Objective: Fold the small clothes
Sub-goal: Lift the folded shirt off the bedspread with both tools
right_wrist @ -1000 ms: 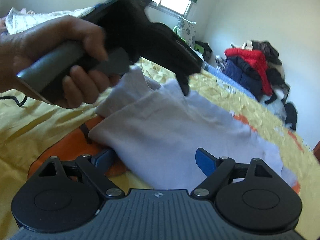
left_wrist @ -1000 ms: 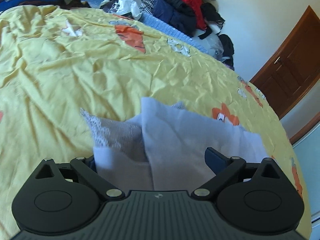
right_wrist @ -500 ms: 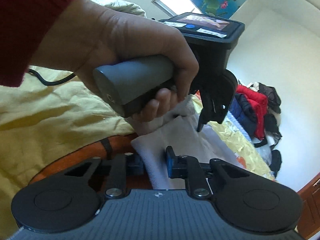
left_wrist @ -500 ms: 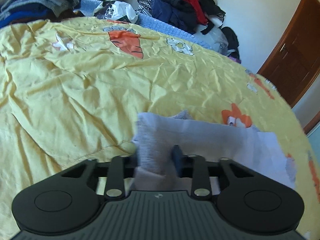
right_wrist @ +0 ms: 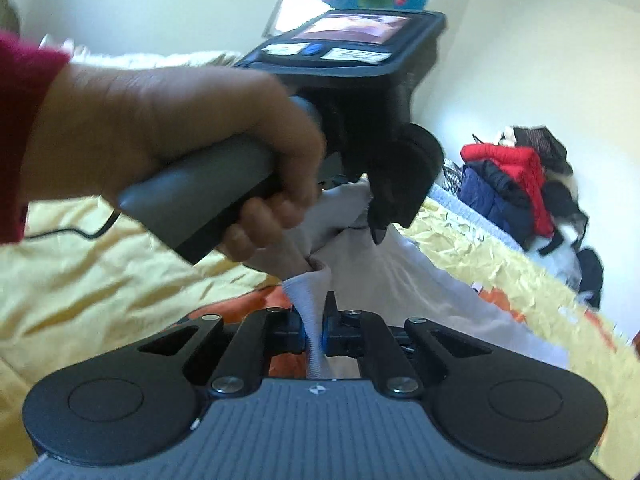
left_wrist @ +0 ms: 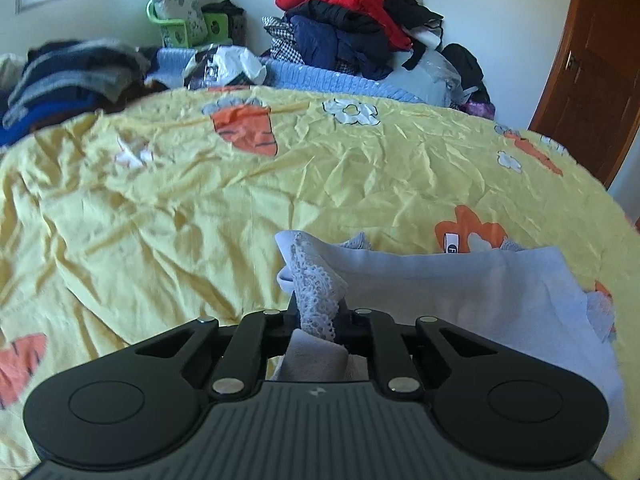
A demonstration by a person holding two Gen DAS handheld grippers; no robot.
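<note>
A small pale lavender garment (left_wrist: 460, 292) with a white lace edge (left_wrist: 316, 280) lies on the yellow bed sheet (left_wrist: 200, 200). In the left wrist view my left gripper (left_wrist: 318, 314) has that lace edge bunched between its pads, and its jaws are closing on it. My right gripper (right_wrist: 314, 322) is shut on a ribbed corner of the same garment (right_wrist: 400, 280), which is lifted off the sheet. In the right wrist view a hand (right_wrist: 180, 120) holds the left gripper (right_wrist: 380, 226) just beyond, tips in the cloth.
A heap of red and dark clothes (left_wrist: 340, 20) sits behind the bed. Stacked folded clothes (left_wrist: 72, 76) lie at the far left, with a green basket (left_wrist: 176, 28) behind them. A brown door (left_wrist: 592, 60) stands at the right. A black cable (right_wrist: 72, 232) crosses the sheet.
Both grippers went from wide open around the garment to closed on its edges. Both views have tilted up, showing more of the room, and the cloth has been lifted and bunched.
</note>
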